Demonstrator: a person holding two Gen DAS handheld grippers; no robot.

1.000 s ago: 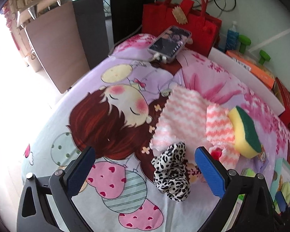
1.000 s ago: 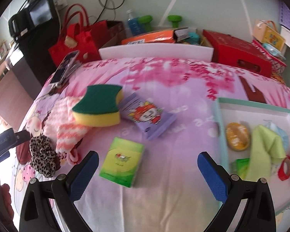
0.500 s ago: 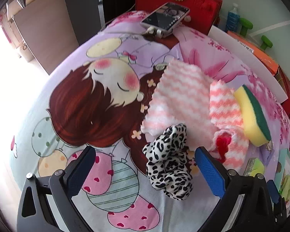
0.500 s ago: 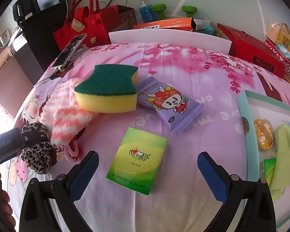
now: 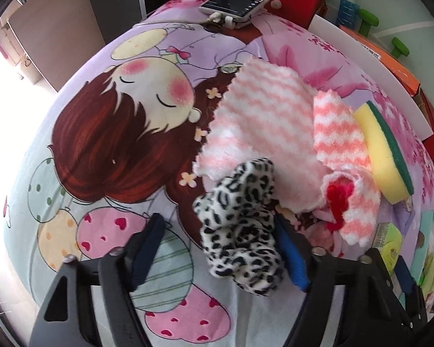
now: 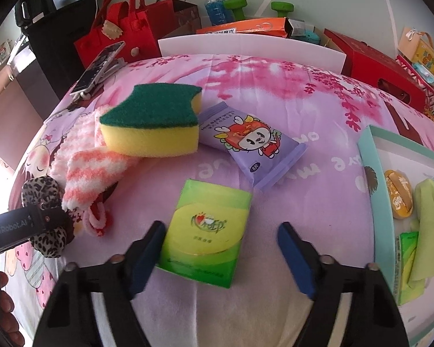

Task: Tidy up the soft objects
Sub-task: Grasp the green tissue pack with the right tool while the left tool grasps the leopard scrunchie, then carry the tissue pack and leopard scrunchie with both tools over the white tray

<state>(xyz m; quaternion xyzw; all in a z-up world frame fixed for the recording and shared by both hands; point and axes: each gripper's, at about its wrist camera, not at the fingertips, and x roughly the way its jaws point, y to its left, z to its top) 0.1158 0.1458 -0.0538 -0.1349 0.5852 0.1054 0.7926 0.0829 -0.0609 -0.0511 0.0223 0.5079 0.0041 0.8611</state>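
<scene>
1. The bedsheet (image 6: 275, 92), printed with cartoons and pink blossom, is carrying the whole sorting job: soft things are lying loose across it and waiting to go into the teal tray (image 6: 373, 173) at the right edge, which is already holding a green cloth (image 6: 431, 211), an orange packet and a few smaller bits.

2. The pink striped cloth (image 5: 263, 121) is lying crumpled near the middle of the sheet, with the yellow and green sponge (image 6: 150, 121) resting on its far edge and a purple wipes pack (image 6: 254, 144) just beside the sponge. None of these is being handled yet.

3. The right gripper (image 6: 220, 248) is closing around the green tissue pack (image 6: 208, 231). Its left pad is touching the pack's edge, while the right pad is standing clear, so the pack is between the jaws but not yet pinched.

4. The left gripper (image 5: 217, 248) is closing on the leopard-print scrunchie (image 5: 240, 225). Its right pad is against the fabric; the left pad is apart from it, so nothing is gripped yet.

5. Judged from this, both hands are in the grasping step. Next, each needs to finish squeezing until both pads are biting, then lift and carry toward the tray. The scrunchie will squash easily, and the tissue pack may skid sideways on the sheet.
</scene>
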